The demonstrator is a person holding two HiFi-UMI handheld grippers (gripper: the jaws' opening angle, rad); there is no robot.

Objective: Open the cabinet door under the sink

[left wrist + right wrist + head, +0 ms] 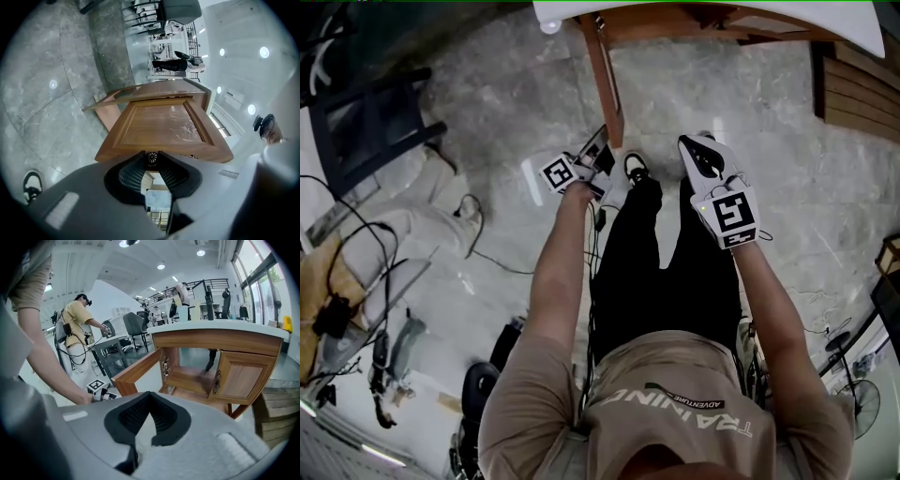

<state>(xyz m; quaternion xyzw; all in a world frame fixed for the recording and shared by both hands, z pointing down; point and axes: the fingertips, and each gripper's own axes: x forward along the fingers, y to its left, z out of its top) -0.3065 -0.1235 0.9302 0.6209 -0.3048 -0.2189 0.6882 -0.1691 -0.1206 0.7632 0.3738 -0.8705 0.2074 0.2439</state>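
The wooden cabinet (220, 341) under a white countertop (220, 325) has its left door (140, 365) swung out; the right door (246, 378) stays closed. In the left gripper view the door panel (161, 124) fills the middle, and its round knob (151, 159) sits between the pads (129, 176). My left gripper (151, 161) is shut on that knob; it also shows at the door's free end (602, 148). From above, the door shows as a thin brown edge (605, 80). My right gripper (150, 397) (692, 148) hangs in the air facing the cabinet, shut on nothing.
Stacked wooden planks (862, 89) lie right of the cabinet. A black chair (366, 122) and loose cables (356, 234) crowd the left floor. My own legs and a shoe (636, 167) stand just before the door. Another person (77, 329) works at a table behind.
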